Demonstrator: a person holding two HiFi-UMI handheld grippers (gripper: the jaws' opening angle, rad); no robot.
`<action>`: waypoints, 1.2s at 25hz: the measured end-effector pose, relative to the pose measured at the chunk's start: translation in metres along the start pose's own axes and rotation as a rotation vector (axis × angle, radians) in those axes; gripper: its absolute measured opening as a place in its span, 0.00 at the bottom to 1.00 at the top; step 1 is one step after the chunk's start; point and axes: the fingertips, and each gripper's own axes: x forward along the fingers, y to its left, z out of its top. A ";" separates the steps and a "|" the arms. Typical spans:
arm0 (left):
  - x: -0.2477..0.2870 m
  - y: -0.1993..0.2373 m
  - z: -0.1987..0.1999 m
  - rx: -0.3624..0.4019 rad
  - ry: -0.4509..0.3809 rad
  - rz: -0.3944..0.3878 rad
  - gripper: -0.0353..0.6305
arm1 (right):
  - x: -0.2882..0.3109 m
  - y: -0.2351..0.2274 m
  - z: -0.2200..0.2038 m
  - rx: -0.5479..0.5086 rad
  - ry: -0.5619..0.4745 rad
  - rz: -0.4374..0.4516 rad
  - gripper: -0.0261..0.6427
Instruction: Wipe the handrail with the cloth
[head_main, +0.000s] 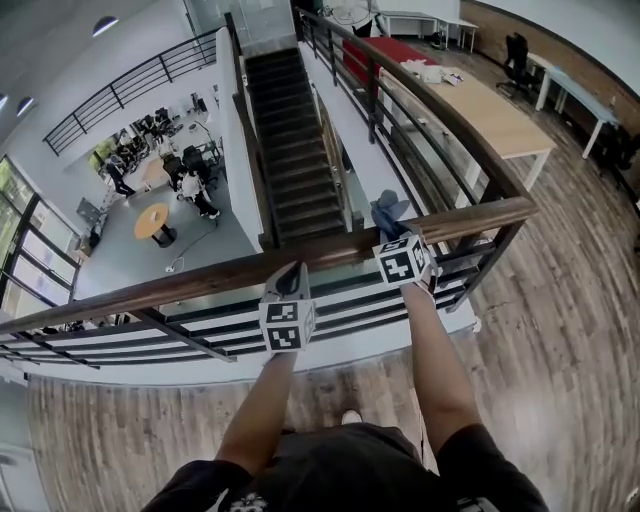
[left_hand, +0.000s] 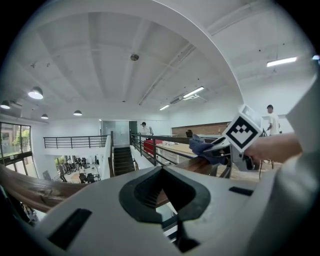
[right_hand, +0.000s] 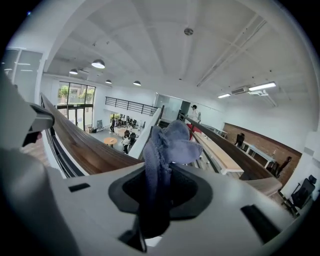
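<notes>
A brown wooden handrail (head_main: 200, 281) tops a black metal railing and runs across the head view in front of me. My left gripper (head_main: 293, 272) rests at the rail, shut with nothing in it; in its own view the left gripper (left_hand: 162, 192) shows the handrail (left_hand: 30, 187) passing beneath it. My right gripper (head_main: 396, 234) is further right at the rail, shut on a blue-grey cloth (head_main: 390, 211). The cloth (right_hand: 167, 145) sticks up bunched from the right gripper (right_hand: 160, 192) beside the handrail (right_hand: 85, 147). The left gripper view also shows the cloth (left_hand: 205, 148) on the rail.
Beyond the railing is a drop to a lower floor with a black staircase (head_main: 290, 150), a round table (head_main: 152, 221) and people. The handrail turns a corner (head_main: 520, 207) at right. A long wooden table (head_main: 500, 115) and chairs stand on the wood floor behind.
</notes>
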 end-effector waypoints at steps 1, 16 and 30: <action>0.004 -0.004 0.001 0.003 0.000 -0.006 0.05 | 0.001 -0.017 -0.006 0.001 0.007 -0.022 0.17; 0.040 -0.042 0.010 0.056 0.035 -0.078 0.05 | 0.012 -0.258 -0.079 0.012 0.124 -0.245 0.17; 0.013 0.010 -0.024 0.019 0.046 -0.050 0.05 | -0.012 -0.389 -0.138 0.003 0.315 -0.560 0.17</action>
